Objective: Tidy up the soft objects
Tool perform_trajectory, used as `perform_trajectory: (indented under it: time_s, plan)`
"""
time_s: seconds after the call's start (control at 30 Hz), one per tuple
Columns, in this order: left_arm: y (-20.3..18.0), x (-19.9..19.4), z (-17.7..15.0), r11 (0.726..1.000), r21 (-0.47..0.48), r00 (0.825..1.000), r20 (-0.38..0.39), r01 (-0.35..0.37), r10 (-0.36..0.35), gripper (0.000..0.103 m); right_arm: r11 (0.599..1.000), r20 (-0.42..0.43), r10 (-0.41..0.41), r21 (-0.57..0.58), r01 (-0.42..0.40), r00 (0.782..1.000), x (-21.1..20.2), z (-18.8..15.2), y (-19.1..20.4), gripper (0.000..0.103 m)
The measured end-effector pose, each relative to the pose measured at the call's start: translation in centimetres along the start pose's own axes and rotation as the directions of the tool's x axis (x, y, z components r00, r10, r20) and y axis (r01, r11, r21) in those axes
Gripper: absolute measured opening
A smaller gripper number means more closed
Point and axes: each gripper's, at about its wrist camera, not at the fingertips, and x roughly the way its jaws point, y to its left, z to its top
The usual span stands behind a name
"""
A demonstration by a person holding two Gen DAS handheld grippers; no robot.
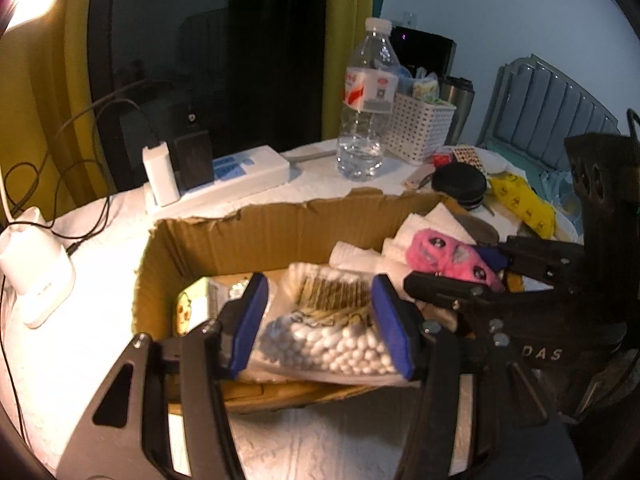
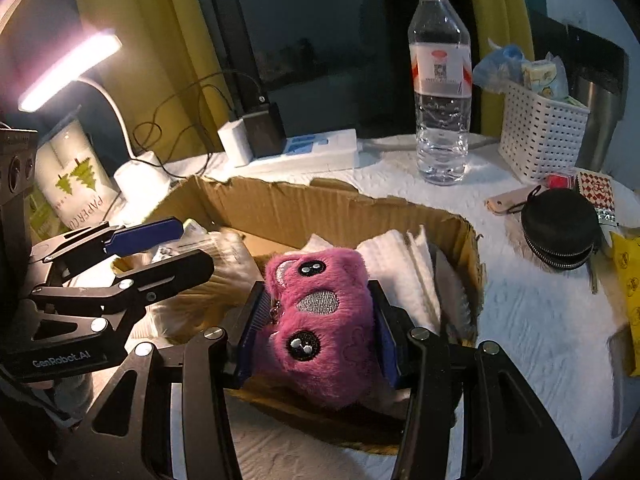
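My left gripper is shut on a clear bag of cotton swabs and holds it over the near left part of a torn cardboard box. My right gripper is shut on a fluffy pink plush toy with embroidered eyes, above the box. Folded white tissues lie in the box's right end. In the left wrist view the right gripper and the plush show at the right. The left gripper appears at the left of the right wrist view.
Behind the box stand a water bottle, a white perforated basket and a power strip with chargers. A lit desk lamp is at the left. A black zip pouch and a yellow packet lie right of the box.
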Motion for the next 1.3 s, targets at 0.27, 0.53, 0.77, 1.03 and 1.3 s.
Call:
perform_trajectory:
  time_s: [0.27, 0.53, 0.77, 1.03, 1.3]
  plan:
    - [-0.2, -0.5, 0.2, 1.000, 0.002, 1.000, -0.004, -0.012, 0.012, 0.056, 1.000, -0.007, 0.005, 0.005, -0.005, 1.000, -0.2, 0.0, 0.0, 0.055]
    - [-0.3, -3.3, 0.5, 1.000, 0.000, 0.999, 0.042, -0.029, 0.029, 0.066, 1.000, 0.031, -0.019, 0.001, 0.019, 0.999, -2.6, 0.2, 0.7, 0.063]
    - [-0.7, -6.5, 0.3, 1.000, -0.003, 0.996, 0.088, -0.025, 0.026, 0.070, 0.999, 0.066, -0.044, -0.009, 0.044, 0.997, -5.4, 0.0, 2.0, 0.063]
    - [-1.2, -10.1, -0.3, 0.999, -0.001, 0.990, 0.135, -0.033, 0.033, 0.070, 0.998, 0.103, -0.057, -0.026, 0.060, 0.993, -8.4, -0.6, 3.6, 0.063]
    - [-1.8, -13.5, -1.4, 0.999, 0.006, 0.984, 0.175, -0.033, 0.031, 0.071, 0.996, 0.142, -0.070, -0.041, 0.077, 0.987, -11.6, -1.5, 5.2, 0.063]
